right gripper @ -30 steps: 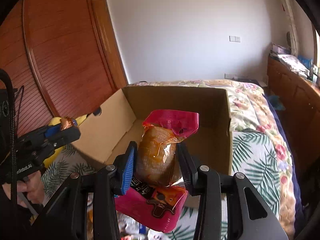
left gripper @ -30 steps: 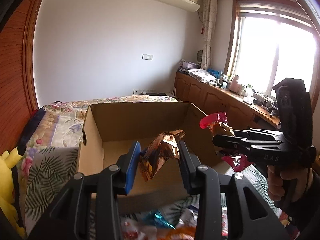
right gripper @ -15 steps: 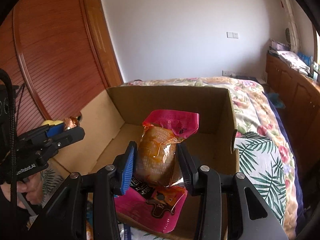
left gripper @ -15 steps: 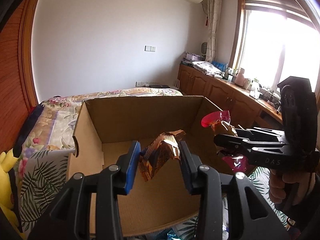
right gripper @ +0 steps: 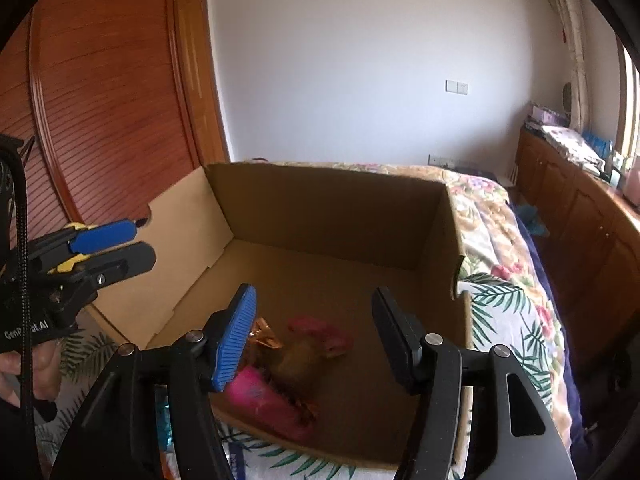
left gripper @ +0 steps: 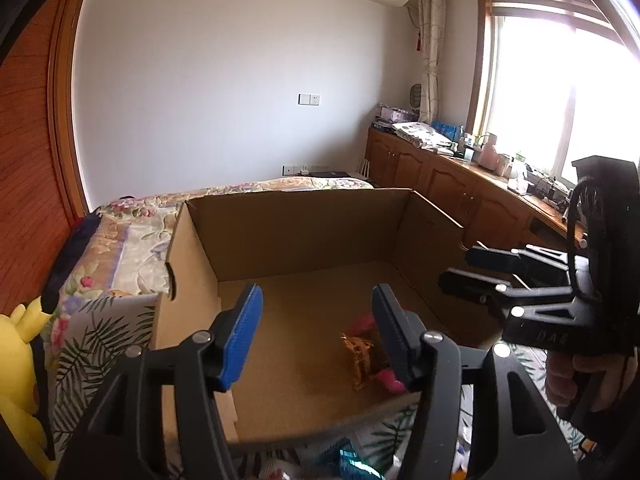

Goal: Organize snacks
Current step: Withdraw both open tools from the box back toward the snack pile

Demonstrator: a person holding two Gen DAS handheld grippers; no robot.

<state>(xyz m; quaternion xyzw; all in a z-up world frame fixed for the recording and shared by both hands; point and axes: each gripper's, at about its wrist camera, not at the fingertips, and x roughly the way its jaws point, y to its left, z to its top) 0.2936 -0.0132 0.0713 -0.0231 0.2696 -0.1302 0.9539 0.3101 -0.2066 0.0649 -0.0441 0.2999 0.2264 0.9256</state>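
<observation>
An open cardboard box [left gripper: 300, 236] [right gripper: 328, 208] stands on the bed. On its floor near the front wall lie a crinkled copper foil packet [left gripper: 360, 356] [right gripper: 264, 332] and a pink-and-orange snack bag [right gripper: 308, 356] [left gripper: 386, 378], touching each other. My left gripper [left gripper: 316, 332] [right gripper: 138, 242] hovers over the box front, its jaws opening, with nothing between them. Over the same corner my right gripper [right gripper: 314, 320] [left gripper: 460, 270] also has its jaws opening and holds nothing. In each view one finger hides part of the packets.
Several more snack packets [left gripper: 352, 460] lie on the leaf-print cover in front of the box. A yellow plush toy [left gripper: 20, 344] sits at the left. Wooden cabinets [left gripper: 440, 184] run under the window, and a wooden wardrobe [right gripper: 100, 100] stands left.
Both grippers have let go: the copper packet left the left jaws and the pink-and-orange bag left the right jaws. Both now lie on the box floor. The jaws stand wider.
</observation>
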